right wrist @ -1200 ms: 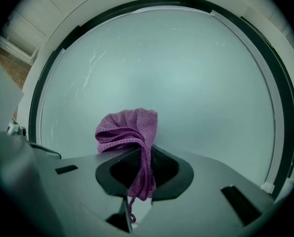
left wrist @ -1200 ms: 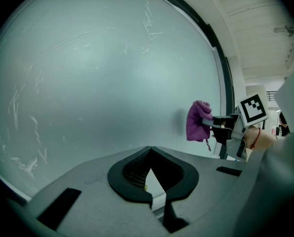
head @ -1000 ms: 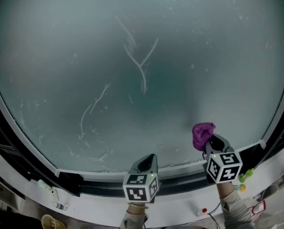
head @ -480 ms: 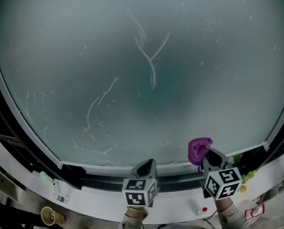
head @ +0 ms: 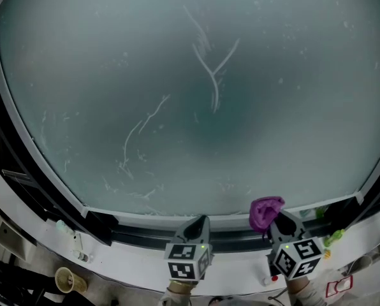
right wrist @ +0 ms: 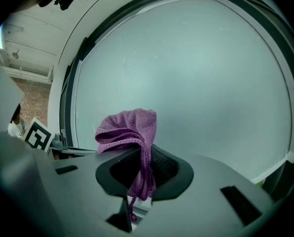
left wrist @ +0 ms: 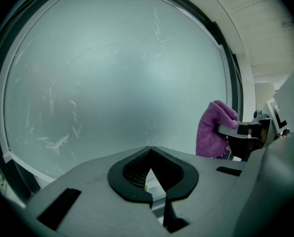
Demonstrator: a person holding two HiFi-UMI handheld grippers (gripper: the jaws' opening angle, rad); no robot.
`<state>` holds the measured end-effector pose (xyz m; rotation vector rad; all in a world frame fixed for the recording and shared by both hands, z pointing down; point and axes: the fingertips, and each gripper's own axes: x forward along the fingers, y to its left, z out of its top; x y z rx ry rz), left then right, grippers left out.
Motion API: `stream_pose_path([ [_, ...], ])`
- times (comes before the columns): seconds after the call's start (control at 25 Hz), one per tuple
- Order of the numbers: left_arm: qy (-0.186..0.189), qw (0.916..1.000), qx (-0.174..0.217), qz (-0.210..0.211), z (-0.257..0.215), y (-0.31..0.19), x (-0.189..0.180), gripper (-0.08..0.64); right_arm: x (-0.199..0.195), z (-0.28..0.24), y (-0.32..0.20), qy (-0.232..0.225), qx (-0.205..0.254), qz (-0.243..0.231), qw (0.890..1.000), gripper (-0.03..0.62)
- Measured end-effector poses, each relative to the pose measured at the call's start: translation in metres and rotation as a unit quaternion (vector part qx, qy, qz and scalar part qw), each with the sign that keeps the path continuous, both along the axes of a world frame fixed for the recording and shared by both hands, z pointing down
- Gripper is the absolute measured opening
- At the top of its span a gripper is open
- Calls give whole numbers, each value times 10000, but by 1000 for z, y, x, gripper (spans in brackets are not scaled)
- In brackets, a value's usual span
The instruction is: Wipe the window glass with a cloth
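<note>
The window glass is a wide frosted pane with thin white streaks at its middle and lower left. A purple cloth sits bunched at the pane's bottom edge, and my right gripper is shut on it. In the right gripper view the cloth bulges above the jaws and hangs down between them, with the glass behind. My left gripper stands below the pane's bottom edge, shut and empty. In the left gripper view its tips meet before the glass, with the cloth to the right.
A black window frame and a white sill run under the pane. A small cup and a small bottle lie at the lower left. Green items sit beside the right gripper.
The right gripper has carried the cloth down the glass, from well above the bottom edge to right at it. The left gripper has stayed low by the frame.
</note>
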<state>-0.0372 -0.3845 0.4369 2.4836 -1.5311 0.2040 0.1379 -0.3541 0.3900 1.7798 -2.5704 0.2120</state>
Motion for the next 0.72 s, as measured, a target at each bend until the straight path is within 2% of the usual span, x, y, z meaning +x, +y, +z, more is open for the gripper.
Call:
stream_pose_path([
  [0.72,10,10000,43,-19,-3,12,-4,5,-15,-6,14,5,99,-100,9999,49],
])
